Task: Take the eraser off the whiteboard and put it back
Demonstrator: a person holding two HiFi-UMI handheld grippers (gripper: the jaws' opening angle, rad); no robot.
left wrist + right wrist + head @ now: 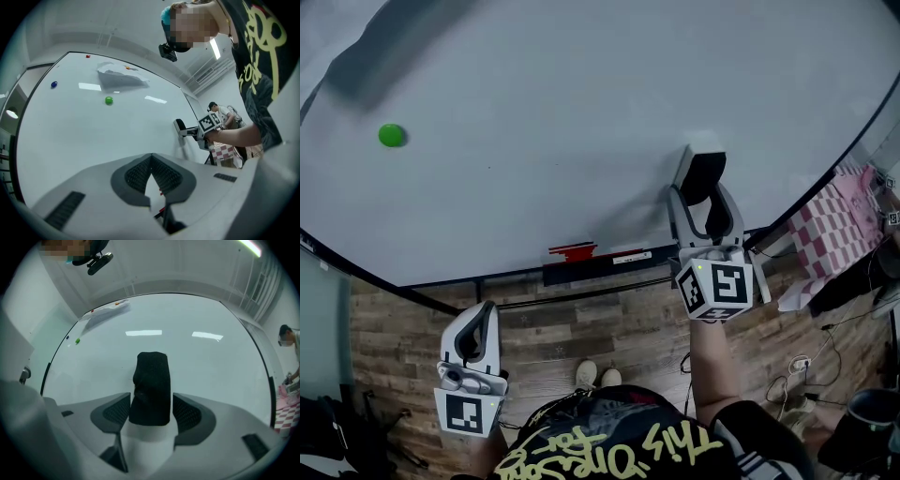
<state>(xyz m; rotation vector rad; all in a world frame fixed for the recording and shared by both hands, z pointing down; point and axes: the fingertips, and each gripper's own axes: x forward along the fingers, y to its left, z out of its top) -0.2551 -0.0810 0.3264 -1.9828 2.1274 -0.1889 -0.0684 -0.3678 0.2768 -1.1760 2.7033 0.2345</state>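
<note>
Whiteboard [581, 112]: the broad middle field is bare and open to passage. It is interrupted only by a green magnet [391, 135] near the left edge, a sheet of paper [119, 77] toward the upper left corner, and the right gripper [705, 211], closed on the eraser [703, 173], low on the right. A ledge [600, 265] carrying a red object [573, 251] juts out along the lower edge, while a checked cloth [830, 230] and floor cables [797, 370] crowd the space beyond the right edge.

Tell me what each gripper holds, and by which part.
Right gripper clamps the black eraser by both sides at its near end; left gripper is shut, empty.
</note>
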